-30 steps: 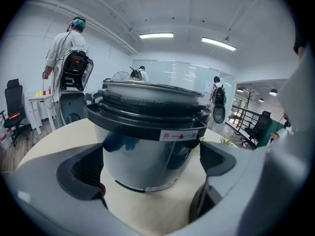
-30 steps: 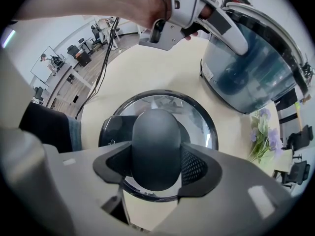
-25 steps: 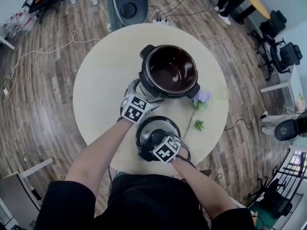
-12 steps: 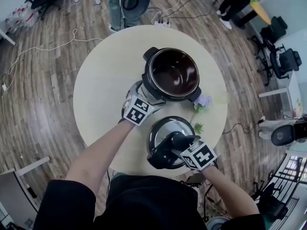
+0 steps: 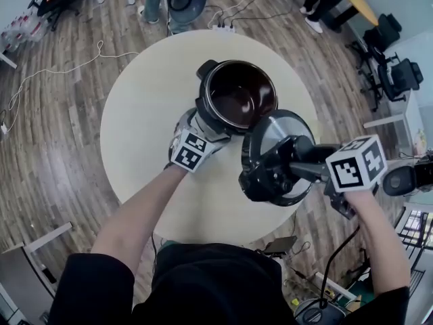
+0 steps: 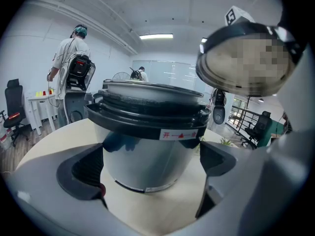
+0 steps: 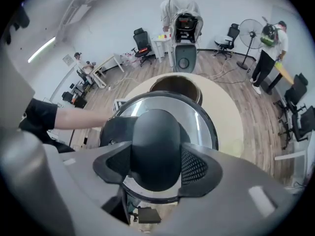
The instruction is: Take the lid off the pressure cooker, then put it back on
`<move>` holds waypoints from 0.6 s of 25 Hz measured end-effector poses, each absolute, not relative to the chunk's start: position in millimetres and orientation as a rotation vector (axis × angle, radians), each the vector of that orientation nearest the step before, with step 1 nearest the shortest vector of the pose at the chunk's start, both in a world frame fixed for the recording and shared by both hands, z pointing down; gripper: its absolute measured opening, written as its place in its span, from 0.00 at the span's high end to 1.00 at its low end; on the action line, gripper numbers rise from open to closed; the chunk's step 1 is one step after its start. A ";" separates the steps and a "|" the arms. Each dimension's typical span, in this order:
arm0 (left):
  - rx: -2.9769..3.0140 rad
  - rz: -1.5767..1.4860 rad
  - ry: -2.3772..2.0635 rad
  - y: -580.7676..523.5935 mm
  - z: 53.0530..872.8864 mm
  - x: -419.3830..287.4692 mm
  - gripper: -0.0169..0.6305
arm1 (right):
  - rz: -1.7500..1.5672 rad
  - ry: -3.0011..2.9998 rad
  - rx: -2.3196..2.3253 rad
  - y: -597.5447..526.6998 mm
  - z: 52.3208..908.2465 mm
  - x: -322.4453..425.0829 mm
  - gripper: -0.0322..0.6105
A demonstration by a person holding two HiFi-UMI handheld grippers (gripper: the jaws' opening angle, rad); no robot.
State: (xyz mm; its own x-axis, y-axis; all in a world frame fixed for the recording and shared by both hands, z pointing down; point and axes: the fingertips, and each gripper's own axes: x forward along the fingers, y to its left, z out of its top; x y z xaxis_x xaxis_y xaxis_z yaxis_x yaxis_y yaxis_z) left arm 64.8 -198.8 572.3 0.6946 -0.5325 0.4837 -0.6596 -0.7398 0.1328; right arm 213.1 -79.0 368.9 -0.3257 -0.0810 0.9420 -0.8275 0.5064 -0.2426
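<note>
Plainly, the lid (image 5: 279,133) hangs clamped in the right hand-held gripper (image 7: 156,162).

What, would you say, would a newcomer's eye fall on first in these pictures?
First the shiny lid, held in the air by its black knob in the right tool, just right of the cooker. Next the open pressure cooker, dark inside, at the middle of the round table, with the left tool at its near-left side, jaws spread.
</note>
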 end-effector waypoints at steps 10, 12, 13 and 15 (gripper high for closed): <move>2.616 0.598 -0.944 -200.5 571.0 68.2 0.06 | 1.034 -1.787 0.997 -219.8 348.0 180.1 0.51; 2.616 0.596 -0.942 -200.8 572.6 68.0 0.06 | 1.009 -1.764 1.015 -239.3 358.4 167.5 0.51; 2.617 0.595 -0.941 -200.5 572.9 67.6 0.06 | 0.996 -1.754 1.020 -247.2 364.3 161.1 0.51; 2.619 0.593 -0.940 -200.0 573.4 67.6 0.06 | 0.990 -1.730 1.029 -259.3 377.9 149.9 0.51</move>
